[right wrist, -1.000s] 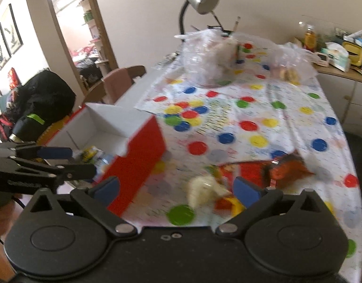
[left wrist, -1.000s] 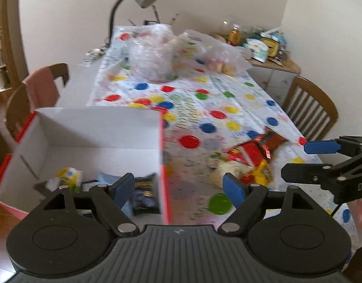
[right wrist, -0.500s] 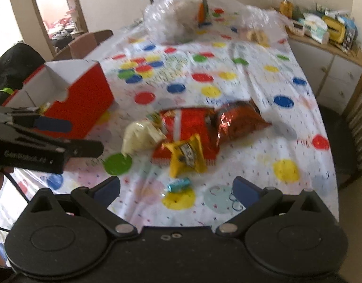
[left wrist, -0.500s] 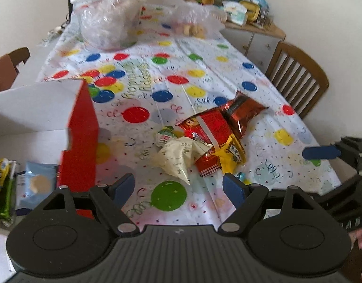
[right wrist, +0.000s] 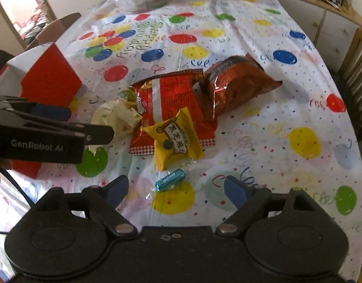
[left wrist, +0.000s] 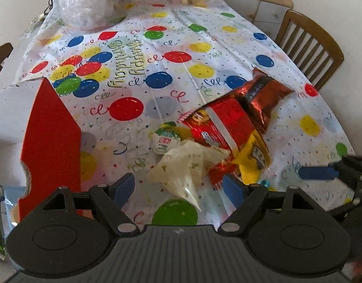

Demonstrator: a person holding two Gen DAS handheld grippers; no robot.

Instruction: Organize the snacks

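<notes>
A pile of snacks lies on the balloon-print tablecloth (left wrist: 204,47): a cream packet (left wrist: 183,167) (right wrist: 117,115), a red chip bag (left wrist: 218,122) (right wrist: 171,99), a brown foil bag (left wrist: 263,96) (right wrist: 237,82), a yellow packet (right wrist: 176,139) (left wrist: 251,160), a small green-white packet (left wrist: 165,138) and a blue wrapped candy (right wrist: 170,180). My left gripper (left wrist: 178,187) (right wrist: 70,120) is open just before the cream packet. My right gripper (right wrist: 176,189) is open around the blue candy, low over the table. A red-and-white box (left wrist: 51,136) (right wrist: 46,77) stands left, with snacks inside.
Clear plastic bags (left wrist: 86,2) sit at the table's far end. A wooden chair (left wrist: 310,47) stands on the right, a sideboard (right wrist: 322,11) with clutter behind it. Another chair (right wrist: 58,26) is at the far left.
Both grippers have swung from the box to the snack pile and come down closer to it. Both stay open and hold nothing.
</notes>
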